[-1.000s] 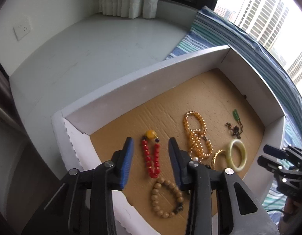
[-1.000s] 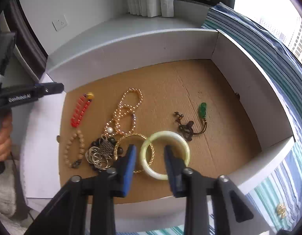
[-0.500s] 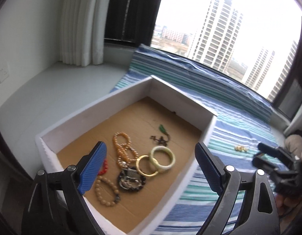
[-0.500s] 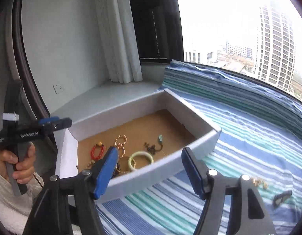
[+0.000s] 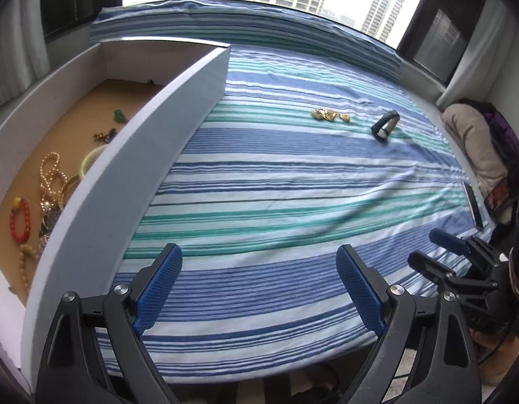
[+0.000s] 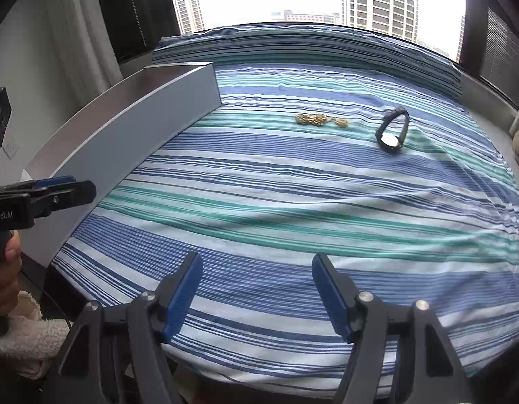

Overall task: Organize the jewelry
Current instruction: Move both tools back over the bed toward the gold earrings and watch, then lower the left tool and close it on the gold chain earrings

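- Left gripper (image 5: 259, 282): jaws spread wide, nothing between the blue pads; it hangs over the striped bedsheet (image 5: 293, 185) near the bed's front edge. The jaws were opening within the past second, then held.
- Right gripper (image 6: 257, 286): jaws parted and empty, over the same sheet; these also opened within the past second, then held.
- White box (image 5: 131, 168) with a brown cardboard floor sits on the bed's left side, just beside the left gripper.
- In the box: red bead bracelet (image 5: 20, 220), pearl strand (image 5: 49, 171), pale green bangle (image 5: 91, 158), small green pendant (image 5: 118, 116), tan wooden beads (image 5: 25, 259); some lie tangled together.
- Loose on the sheet, well apart from both grippers: gold chain cluster (image 6: 318, 119) and, to its right, dark-strapped wristwatch (image 6: 392, 128).
- A hand (image 6: 3, 269) in a fleecy sleeve grips the left tool's handle.
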### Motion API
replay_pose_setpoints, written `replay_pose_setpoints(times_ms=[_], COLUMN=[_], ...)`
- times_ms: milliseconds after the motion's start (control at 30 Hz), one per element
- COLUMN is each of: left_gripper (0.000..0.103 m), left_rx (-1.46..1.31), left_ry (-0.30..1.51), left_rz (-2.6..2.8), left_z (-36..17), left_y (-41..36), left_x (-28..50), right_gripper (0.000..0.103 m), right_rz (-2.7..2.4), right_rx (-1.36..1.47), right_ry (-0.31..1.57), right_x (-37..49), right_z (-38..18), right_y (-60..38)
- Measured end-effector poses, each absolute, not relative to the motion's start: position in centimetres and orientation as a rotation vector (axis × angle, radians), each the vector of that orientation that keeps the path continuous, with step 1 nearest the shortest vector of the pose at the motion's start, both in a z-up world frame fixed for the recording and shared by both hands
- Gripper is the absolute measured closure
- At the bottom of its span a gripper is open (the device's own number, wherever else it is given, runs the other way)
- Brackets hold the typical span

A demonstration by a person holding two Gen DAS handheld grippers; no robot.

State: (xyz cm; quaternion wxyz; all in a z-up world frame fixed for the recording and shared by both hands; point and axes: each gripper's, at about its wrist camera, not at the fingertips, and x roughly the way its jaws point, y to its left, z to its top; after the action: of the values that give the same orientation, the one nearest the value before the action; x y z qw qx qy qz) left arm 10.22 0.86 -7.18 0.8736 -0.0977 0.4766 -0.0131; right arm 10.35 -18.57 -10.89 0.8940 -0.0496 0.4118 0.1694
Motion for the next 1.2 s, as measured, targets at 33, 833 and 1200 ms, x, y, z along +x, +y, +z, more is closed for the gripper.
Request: replay_pose_setpoints(times_ms=[33, 833, 1200], left_gripper=[0.010, 0.010, 0.010], left_rx=[-0.195, -0.090, -0.089], left_ry=[1.002, 1.004, 1.046], left_rz=[-0.027, 0.091, 0.066], left_z=[-7.3, -8.7, -10.0], left_y=[0.6, 0.9, 0.1], left_x=[10.4, 10.2, 9.9], right_gripper=[0.034, 0.034, 0.034], right_rz=[0.340, 0.383, 0.397], right_rx=[-0.078, -0.093, -0.090], right_ry=[0.857, 0.853, 0.870], right_x=[10.2, 9.5, 9.3], right_z=[-11.0, -11.1, -11.5], right_y=[-19.1, -16.3, -15.8])
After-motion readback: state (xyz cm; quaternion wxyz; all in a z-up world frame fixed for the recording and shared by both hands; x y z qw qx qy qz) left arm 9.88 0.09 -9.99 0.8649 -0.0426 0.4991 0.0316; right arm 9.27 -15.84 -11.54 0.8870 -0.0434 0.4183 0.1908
